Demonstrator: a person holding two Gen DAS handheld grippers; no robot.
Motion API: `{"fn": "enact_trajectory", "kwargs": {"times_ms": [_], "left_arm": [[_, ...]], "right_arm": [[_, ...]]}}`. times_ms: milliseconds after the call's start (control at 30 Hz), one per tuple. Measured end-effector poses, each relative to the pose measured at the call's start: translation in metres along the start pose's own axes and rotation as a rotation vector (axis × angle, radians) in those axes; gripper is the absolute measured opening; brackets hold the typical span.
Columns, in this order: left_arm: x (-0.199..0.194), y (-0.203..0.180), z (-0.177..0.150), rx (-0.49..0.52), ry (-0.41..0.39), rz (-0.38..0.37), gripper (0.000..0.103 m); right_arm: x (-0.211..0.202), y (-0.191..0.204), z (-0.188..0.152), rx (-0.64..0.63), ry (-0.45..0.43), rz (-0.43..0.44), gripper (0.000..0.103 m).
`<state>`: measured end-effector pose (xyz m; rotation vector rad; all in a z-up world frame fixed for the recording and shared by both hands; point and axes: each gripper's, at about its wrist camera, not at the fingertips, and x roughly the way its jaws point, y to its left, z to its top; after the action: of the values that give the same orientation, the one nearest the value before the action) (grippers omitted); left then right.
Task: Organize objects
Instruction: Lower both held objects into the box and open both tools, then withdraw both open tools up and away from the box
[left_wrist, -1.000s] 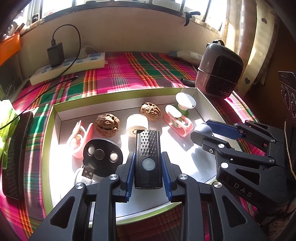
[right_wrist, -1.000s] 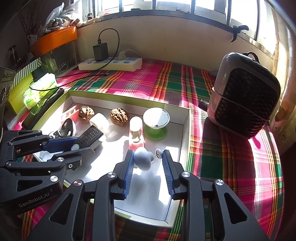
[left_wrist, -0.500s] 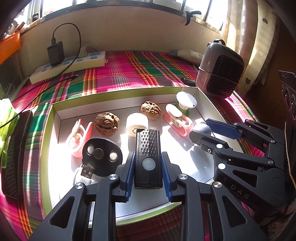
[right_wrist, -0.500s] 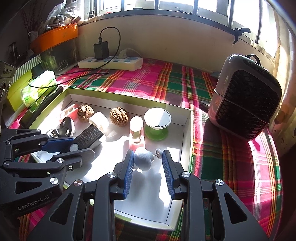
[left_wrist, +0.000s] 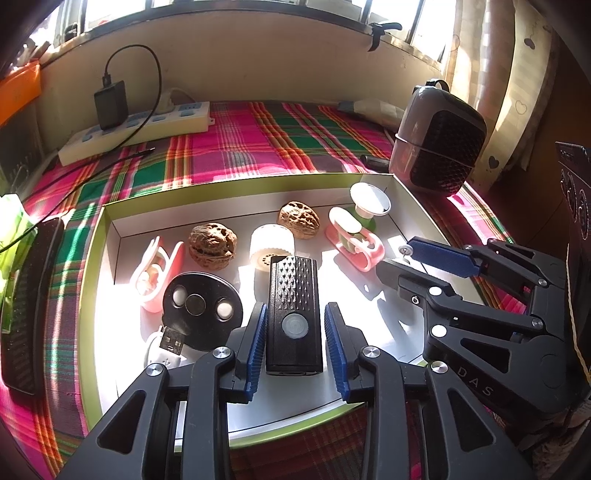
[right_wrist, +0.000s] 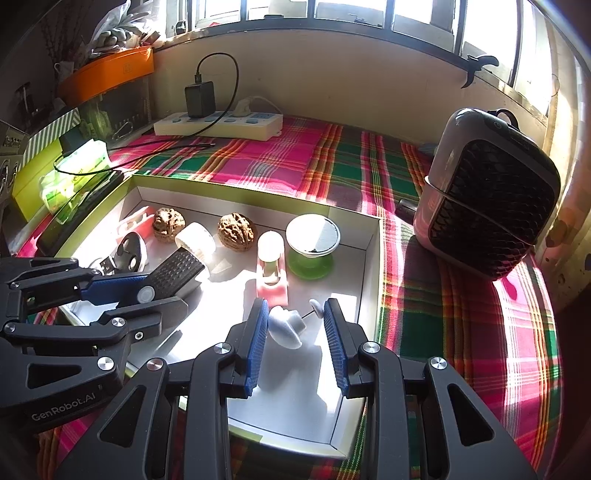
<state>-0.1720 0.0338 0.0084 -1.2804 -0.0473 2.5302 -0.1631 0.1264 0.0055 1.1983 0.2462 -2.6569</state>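
A black oblong device (left_wrist: 293, 314) lies flat in the white tray (left_wrist: 229, 184). My left gripper (left_wrist: 295, 306) straddles it with its jaws opening, and a gap shows beside each blue pad. In the right wrist view the left gripper (right_wrist: 162, 291) reaches in from the left over the device (right_wrist: 173, 271). My right gripper (right_wrist: 295, 306) is shut on a small white knob with a pin (right_wrist: 284, 326). The knob's body is against the left pad and the pin head against the right pad. The left wrist view shows the right gripper (left_wrist: 397, 254) low over the tray's right side.
The tray also holds two walnuts (left_wrist: 212, 245) (left_wrist: 298, 219), two pink clips (left_wrist: 157, 271) (left_wrist: 352, 240), a white cylinder (left_wrist: 271, 247), a black disc (left_wrist: 201, 304), a USB plug (left_wrist: 171, 339) and a green-footed cup (right_wrist: 312, 240). A heater (right_wrist: 487, 192) stands right, a power strip (right_wrist: 218, 125) behind.
The left gripper's pads have spread off the sides of the black device, which stays where it lay. The white knob between the right pads has tipped slightly lower. Neither hand has shifted.
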Motion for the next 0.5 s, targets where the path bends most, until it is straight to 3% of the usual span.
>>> {"fn": "enact_trajectory", "kwargs": {"times_ms": [133, 500], "left_arm": [[0.000, 0.000, -0.001, -0.005, 0.000, 0.007, 0.034], [-0.019, -0.002, -0.004, -0.008, -0.041, 0.050, 0.035]], "right_arm": [[-0.002, -0.001, -0.001, 0.006, -0.005, 0.002, 0.040], [-0.017, 0.002, -0.004, 0.041, -0.026, 0.003, 0.041]]}}
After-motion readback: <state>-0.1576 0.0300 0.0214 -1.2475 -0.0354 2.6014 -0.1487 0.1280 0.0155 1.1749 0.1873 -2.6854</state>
